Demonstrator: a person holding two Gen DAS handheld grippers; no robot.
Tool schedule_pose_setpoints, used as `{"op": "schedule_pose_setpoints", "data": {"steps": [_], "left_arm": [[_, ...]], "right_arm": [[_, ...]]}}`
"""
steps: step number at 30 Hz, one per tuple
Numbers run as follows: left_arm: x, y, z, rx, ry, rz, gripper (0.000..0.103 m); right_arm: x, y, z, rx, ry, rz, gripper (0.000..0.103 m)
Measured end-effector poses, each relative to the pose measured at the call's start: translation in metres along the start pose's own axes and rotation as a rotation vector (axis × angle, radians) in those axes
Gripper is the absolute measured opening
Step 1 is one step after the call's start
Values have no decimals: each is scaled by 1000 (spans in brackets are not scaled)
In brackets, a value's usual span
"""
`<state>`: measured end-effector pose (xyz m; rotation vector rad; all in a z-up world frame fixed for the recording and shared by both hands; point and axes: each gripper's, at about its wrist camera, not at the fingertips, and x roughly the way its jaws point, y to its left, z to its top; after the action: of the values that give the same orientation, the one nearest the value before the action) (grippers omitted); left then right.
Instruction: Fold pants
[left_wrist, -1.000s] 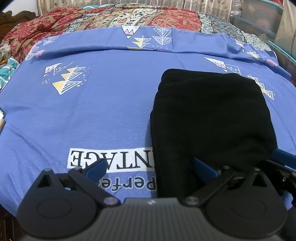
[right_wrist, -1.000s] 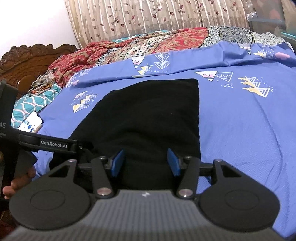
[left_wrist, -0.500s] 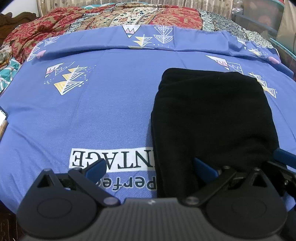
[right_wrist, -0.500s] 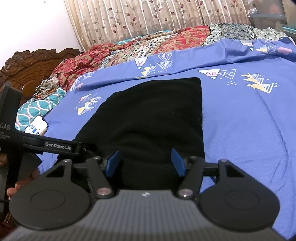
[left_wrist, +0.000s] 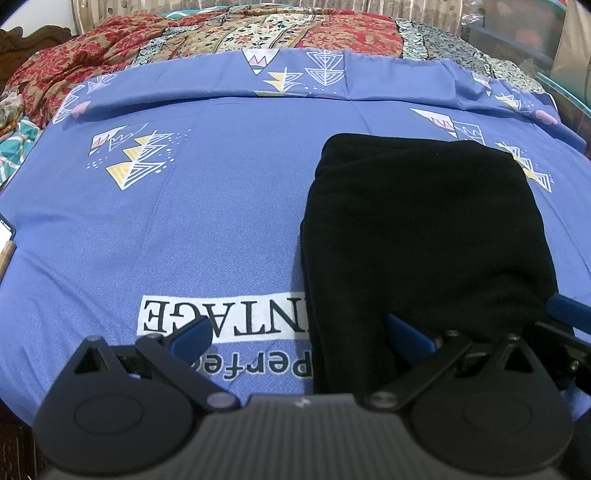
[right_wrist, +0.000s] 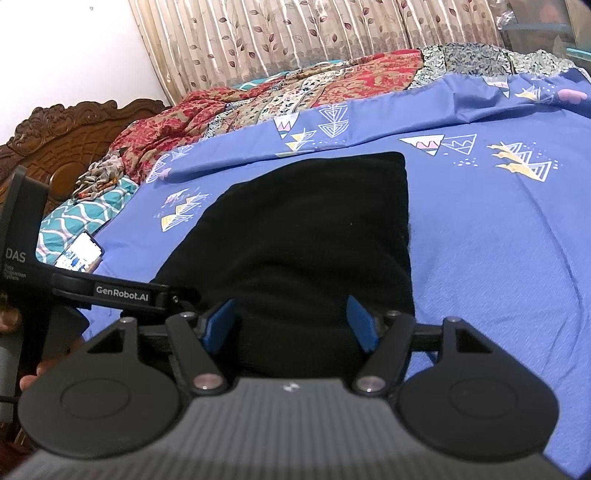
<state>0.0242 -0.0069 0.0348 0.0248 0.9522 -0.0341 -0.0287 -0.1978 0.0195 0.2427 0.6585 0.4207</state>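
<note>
Left wrist view: folded black pants (left_wrist: 424, 240) lie on a blue bed sheet (left_wrist: 221, 229), right of the printed word "VINTAGE" seen upside down. The left hand-held gripper (left_wrist: 301, 334) stands wide open, holding nothing; its left blue pad (left_wrist: 192, 334) hangs over the print and its right blue pad (left_wrist: 408, 330) over the near part of the pants, whether touching the cloth cannot be told. A blue finger of the other tool shows at the right edge, just beside the pants' near right corner.

Right wrist view: the right hand-held gripper (right_wrist: 291, 325) has just been opening; its 2 blue pads (right_wrist: 219, 325) now stand apart on either side of the pants' (right_wrist: 306, 229) near edge, with the cloth between them but not visibly pinched. The left tool's black arm, marked "GenRobot.AI", crosses at left. A phone (right_wrist: 79, 254) with a lit screen lies at the sheet's left edge. A red patterned blanket (right_wrist: 295, 92) lies beyond the sheet, before a leaf-print curtain (right_wrist: 295, 33) and a carved wooden headboard (right_wrist: 66, 136).
</note>
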Motion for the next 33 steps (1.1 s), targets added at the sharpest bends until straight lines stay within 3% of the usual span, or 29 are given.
{"op": "schedule_pose_setpoints", "data": {"steps": [2,6,18,23,27,33], "left_arm": [[1,0,-1,-1,-2,-5,103],[5,6,-2,-44,23,-34,103],[7,14,-3,-60,25,-81,103],[-3,33,2,-82,21,-156,103],[-11,58,6,-142,-21,-231,103],[29,70,21,-258,105,-374,103]], "right_arm": [[1,-1,0,10,2,8,75],[1,-5,0,14,20,41,91],[-3,-5,-1,15,28,31,95],[-15,-8,3,-6,5,19,95],[-28,-42,11,112,-30,4,95],[-13,-92,24,387,-13,67,95]]}}
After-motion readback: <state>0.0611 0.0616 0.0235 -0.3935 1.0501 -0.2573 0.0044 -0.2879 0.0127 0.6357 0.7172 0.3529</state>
